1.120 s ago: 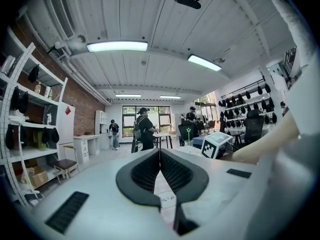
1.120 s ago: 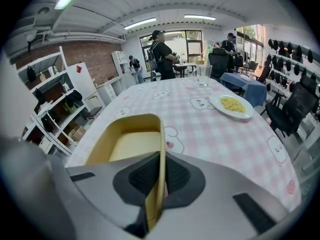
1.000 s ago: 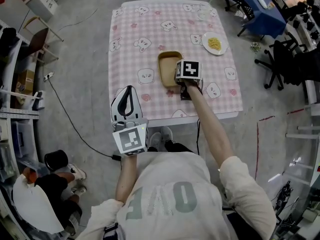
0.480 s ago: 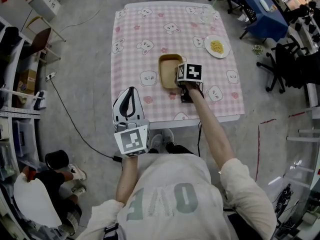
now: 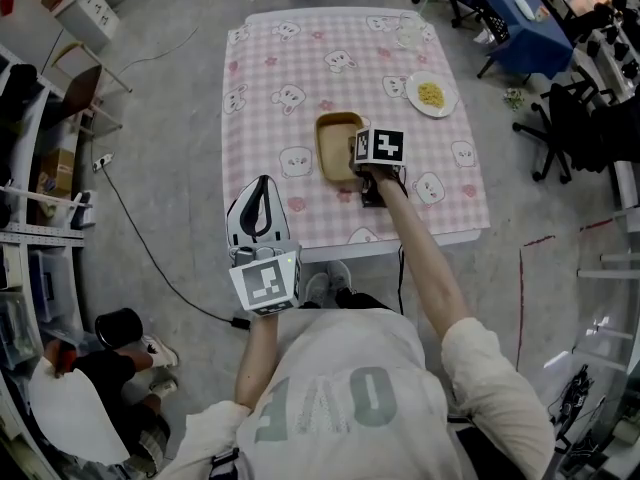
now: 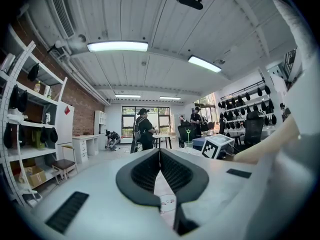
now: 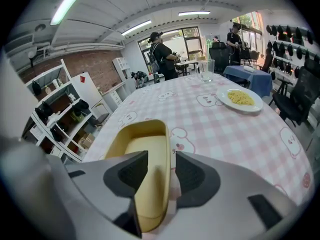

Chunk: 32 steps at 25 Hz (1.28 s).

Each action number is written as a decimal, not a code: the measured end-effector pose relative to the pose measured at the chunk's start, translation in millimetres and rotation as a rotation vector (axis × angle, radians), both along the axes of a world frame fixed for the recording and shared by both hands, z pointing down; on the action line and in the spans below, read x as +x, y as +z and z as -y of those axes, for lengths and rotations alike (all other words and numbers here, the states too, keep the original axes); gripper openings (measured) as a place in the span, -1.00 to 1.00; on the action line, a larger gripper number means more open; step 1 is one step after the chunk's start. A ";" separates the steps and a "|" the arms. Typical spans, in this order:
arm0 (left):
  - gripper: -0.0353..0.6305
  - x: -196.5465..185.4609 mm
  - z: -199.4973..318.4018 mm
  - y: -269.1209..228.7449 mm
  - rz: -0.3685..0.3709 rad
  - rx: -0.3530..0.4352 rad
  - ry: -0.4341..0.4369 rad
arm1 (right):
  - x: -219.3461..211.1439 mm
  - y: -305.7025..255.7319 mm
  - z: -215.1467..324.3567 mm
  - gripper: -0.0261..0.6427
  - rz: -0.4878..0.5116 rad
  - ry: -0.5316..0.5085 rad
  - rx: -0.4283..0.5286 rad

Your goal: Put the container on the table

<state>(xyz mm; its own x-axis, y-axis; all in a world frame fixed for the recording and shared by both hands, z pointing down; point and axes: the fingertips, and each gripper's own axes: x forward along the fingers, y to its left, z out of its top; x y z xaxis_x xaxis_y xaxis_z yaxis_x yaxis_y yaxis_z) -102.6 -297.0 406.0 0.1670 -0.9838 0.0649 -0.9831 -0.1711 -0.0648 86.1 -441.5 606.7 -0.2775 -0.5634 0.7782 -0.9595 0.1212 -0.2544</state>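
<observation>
Risk: right tongs [image 7: 161,170] opening w/ container [image 7: 142,146] rim between; crooked pull-back could snag, drag it across counter [image 7: 225,129]; left tongs [image 6: 160,156] closed, empty.

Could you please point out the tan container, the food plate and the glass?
Tan rectangular container [image 7: 142,151]: right gripper view, inner floor.
White round plate of yellow food [image 7: 223,97]: right gripper view, left rim.
Clear drinking glass [image 7: 206,70]: right gripper view, side wall.

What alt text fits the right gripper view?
The right gripper, jaws opening, straddles one wall of a tan container on the pink checked table; a plate of yellow food and a glass stand beyond.
</observation>
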 end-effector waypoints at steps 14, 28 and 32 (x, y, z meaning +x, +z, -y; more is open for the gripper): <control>-0.81 3.4 6.6 -34.4 -0.002 0.071 0.019 | -5.3 -175.2 26.6 -0.66 0.030 -0.021 0.507; -0.81 28.1 6.0 -42.3 -0.011 0.095 0.077 | 27.6 -220.4 -125.3 -0.83 0.031 0.090 0.898; -0.81 30.3 3.0 -40.1 -0.009 0.084 0.079 | 35.1 -188.7 -146.6 -0.83 0.000 0.086 0.828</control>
